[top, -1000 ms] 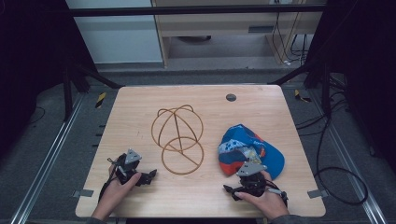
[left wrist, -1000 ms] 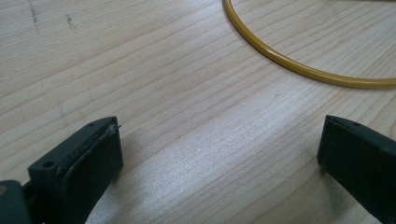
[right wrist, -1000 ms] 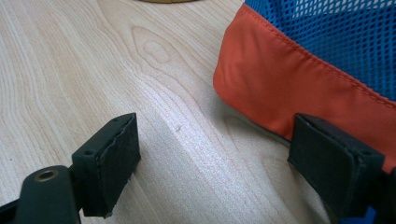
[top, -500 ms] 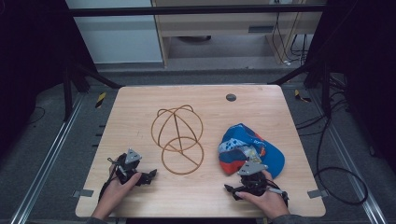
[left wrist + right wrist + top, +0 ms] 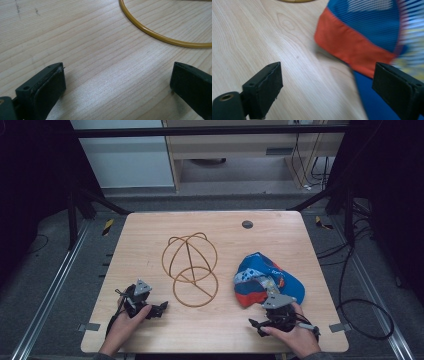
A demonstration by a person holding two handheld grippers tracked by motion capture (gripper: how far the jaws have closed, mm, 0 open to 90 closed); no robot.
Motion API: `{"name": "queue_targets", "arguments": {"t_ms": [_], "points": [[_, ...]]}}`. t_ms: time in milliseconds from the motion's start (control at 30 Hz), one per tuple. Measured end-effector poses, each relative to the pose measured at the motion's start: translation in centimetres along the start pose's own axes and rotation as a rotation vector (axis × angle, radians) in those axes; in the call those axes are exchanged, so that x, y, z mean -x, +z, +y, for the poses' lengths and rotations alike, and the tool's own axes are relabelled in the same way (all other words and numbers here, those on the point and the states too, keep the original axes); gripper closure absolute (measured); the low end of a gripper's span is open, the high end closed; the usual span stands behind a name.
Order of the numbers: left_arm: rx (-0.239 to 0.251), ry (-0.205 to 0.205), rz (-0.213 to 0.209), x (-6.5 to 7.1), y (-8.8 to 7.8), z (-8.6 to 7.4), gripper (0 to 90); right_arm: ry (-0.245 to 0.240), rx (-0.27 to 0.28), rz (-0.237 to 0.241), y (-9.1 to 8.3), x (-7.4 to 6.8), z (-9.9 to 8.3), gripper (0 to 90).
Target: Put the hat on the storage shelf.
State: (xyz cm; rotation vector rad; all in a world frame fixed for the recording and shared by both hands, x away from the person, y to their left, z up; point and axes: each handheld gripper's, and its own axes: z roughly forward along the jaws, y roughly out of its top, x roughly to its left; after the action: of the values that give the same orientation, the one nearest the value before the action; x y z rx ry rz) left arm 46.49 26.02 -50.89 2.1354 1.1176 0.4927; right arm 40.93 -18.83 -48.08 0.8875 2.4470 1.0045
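Lying unheld at the table's [image 5: 150,240] near right, the blue, orange and white mesh cap [image 5: 265,279] awaits pickup; right gripper [image 5: 325,82] has just been widening, empty, beside its brim. Left gripper [image 5: 117,82] gapes empty near the golden wire stand [image 5: 190,267].

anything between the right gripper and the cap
No, just bare table. In the right gripper view, the right gripper stands open with only wood before the cap.

A wooden table [image 5: 150,245] with two things on it.
A yellow wire frame [image 5: 190,267] lies in the middle, a bright cap [image 5: 260,277] beside it.
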Motion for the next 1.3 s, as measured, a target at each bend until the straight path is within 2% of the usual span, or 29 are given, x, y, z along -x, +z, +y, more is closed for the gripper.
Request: {"name": "queue_targets", "arguments": {"t_ms": [67,133,167,200,267,300,400,467,500,600,667,700,833,967,1133,1300], "points": [[0.0,0.0,0.0,0.0,0.0,0.0,0.0,-0.023,-0.005,-0.023,-1.6,0.4,0.5,9.8],[0.0,-0.001,0.0,0.0,0.0,0.0,0.0,-0.023,-0.02,-0.038,-2.9,1.1,1.0,10.0],[0.0,0.0,0.0,0.0,0.0,0.0,0.0,-0.038,-0.035,-0.054,-4.0,1.8,1.5,10.8],[0.0,0.0,-0.001,0.0,0.0,0.0,0.0,-0.038,-0.035,-0.054,-4.0,1.8,1.5,10.8],[0.0,0.0,-0.001,0.0,0.0,0.0,0.0,-0.037,-0.067,-0.073,-4.8,2.8,2.0,11.3],[0.0,0.0,-0.001,0.0,0.0,0.0,0.0,-0.021,-0.098,-0.061,-5.2,3.5,2.3,11.5],[0.0,0.0,-0.001,0.0,0.0,0.0,0.0,-0.003,-0.125,-0.043,-5.4,4.4,2.7,11.9],[0.0,0.0,-0.002,0.0,0.0,0.0,0.0,-0.01,-0.154,-0.053,-5.7,5.0,3.3,12.6],[0.002,-0.003,-0.002,0.0,0.0,0.0,0.0,-0.015,-0.186,-0.056,-6.0,5.8,3.9,12.9],[0.006,-0.006,-0.003,0.0,0.1,0.0,0.0,-0.012,-0.212,-0.061,-6.2,6.3,4.2,14.3],[0.005,-0.003,-0.001,0.0,0.1,0.0,0.0,-0.015,-0.24,-0.067,-6.4,6.9,4.5,18.8],[0.005,-0.007,-0.002,0.0,0.1,0.0,0.0,-0.017,-0.258,-0.044,-6.7,7.5,4.7,23.5],[0.003,-0.005,-0.003,0.0,0.0,0.0,0.0,-0.023,-0.285,-0.038,-7.1,8.2,5.1,29.5],[0.003,-0.001,-0.003,-0.1,0.1,0.1,0.0,-0.03,-0.296,-0.043,-7.8,9.0,6.4,33.0],[0.004,-0.002,-0.006,-0.1,0.2,0.1,0.0,-0.046,-0.311,-0.029,-7.6,9.8,7.4,38.6],[0.002,-0.002,-0.004,0.0,0.1,0.1,0.0,-0.031,-0.313,-0.013,-7.2,10.7,8.7,47.5]]}}
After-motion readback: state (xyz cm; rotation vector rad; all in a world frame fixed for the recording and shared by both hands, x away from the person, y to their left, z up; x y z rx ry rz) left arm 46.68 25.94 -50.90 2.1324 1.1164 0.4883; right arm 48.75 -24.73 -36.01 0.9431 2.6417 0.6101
